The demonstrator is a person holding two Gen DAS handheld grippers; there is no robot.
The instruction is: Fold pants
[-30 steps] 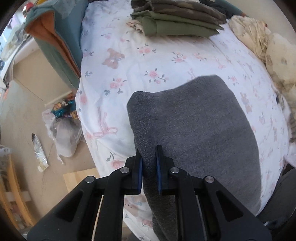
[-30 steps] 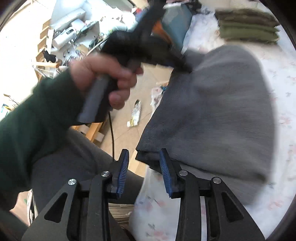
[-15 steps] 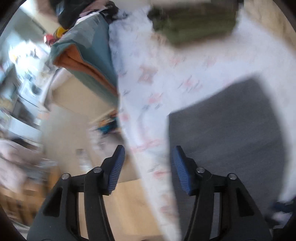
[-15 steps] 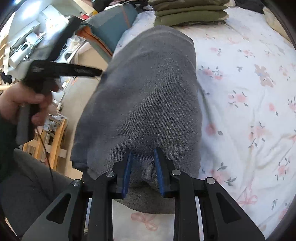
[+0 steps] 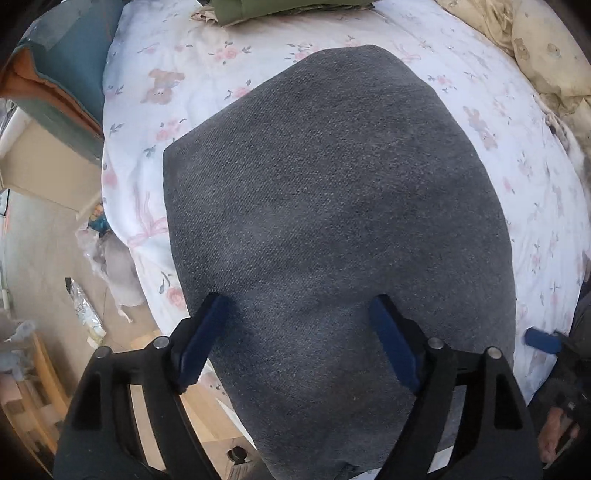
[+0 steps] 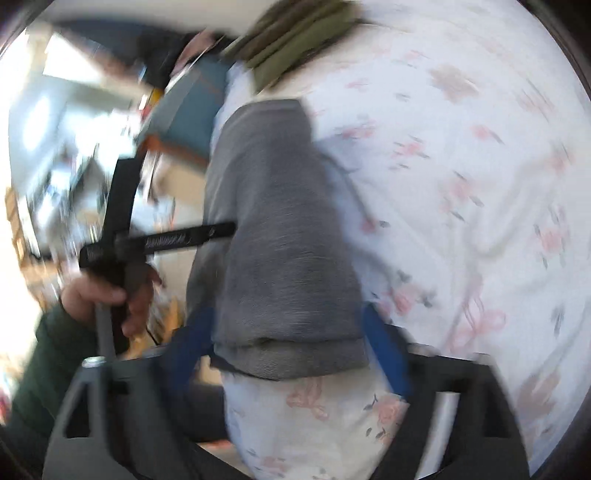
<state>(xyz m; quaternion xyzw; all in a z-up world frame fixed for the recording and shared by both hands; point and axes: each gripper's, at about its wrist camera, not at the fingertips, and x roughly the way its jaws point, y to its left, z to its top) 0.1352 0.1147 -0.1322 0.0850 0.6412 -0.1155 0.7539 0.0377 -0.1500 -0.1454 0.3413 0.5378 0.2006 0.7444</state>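
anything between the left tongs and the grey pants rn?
Nothing visible. The left tongs hang open directly over the grey pants, which lie folded on the floral sheet; only bare fabric shows between the fingers.

Plenty of bare floral sheet on the bed point(image 5: 480, 85) along the right side of the left wrist frame, open passage there. Upper edge is blocked by a folded green stack point(image 5: 280, 9), upper left by a teal and orange bundle point(image 5: 62, 70), upper right by a cream quilt point(image 5: 546, 59). Folded grey pants point(image 5: 332, 206) fill the middle
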